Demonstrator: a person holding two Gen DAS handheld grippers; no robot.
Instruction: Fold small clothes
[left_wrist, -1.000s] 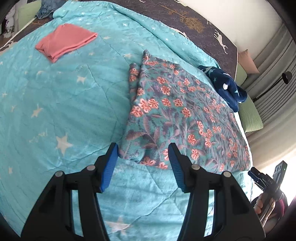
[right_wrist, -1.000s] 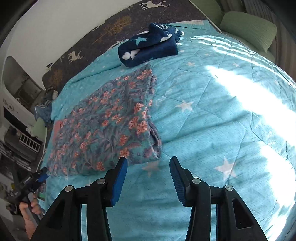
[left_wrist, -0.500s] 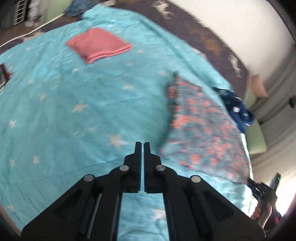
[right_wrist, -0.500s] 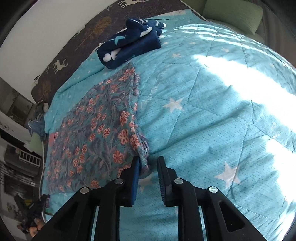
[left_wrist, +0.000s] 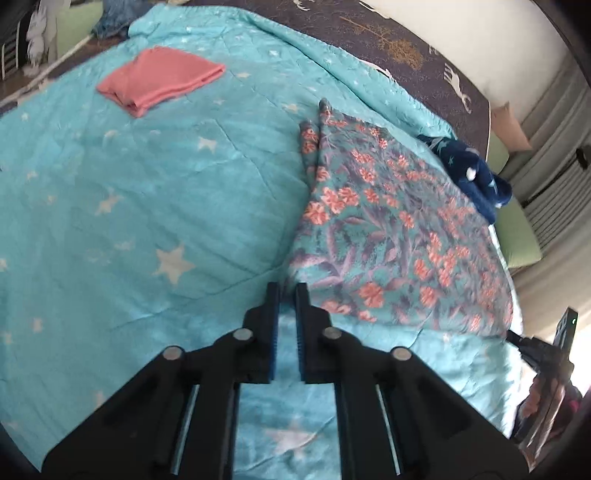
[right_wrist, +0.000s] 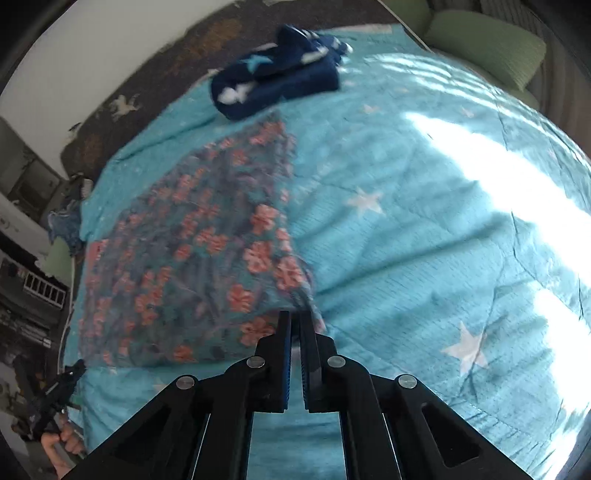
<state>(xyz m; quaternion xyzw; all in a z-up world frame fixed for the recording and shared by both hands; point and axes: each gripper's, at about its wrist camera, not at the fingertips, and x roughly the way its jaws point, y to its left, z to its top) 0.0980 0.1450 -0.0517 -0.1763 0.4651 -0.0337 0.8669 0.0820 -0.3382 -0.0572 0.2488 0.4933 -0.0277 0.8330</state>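
Floral cloth (left_wrist: 391, 236) lies spread nearly flat on the blue star quilt (left_wrist: 155, 206), reaching away from our fingertips toward the head of the bed, so its fold is only starting. Our left gripper (left_wrist: 287, 291) has just been closing, and its jaws now stand almost together at the cloth's near corner; whether a bit of hem is pinched between them we cannot tell. Our right gripper (right_wrist: 295, 318) has likewise just been closing, and its tips meet right at the other near corner, where the fabric bunches up against them, so we judge it to be pinching the cloth. A pink garment (left_wrist: 162, 83) sits already folded well beyond the left fingers, and a dark blue one (right_wrist: 277, 74) lies beyond the far edge of the floral cloth, apparently done too. We judge this piece as left to fold.
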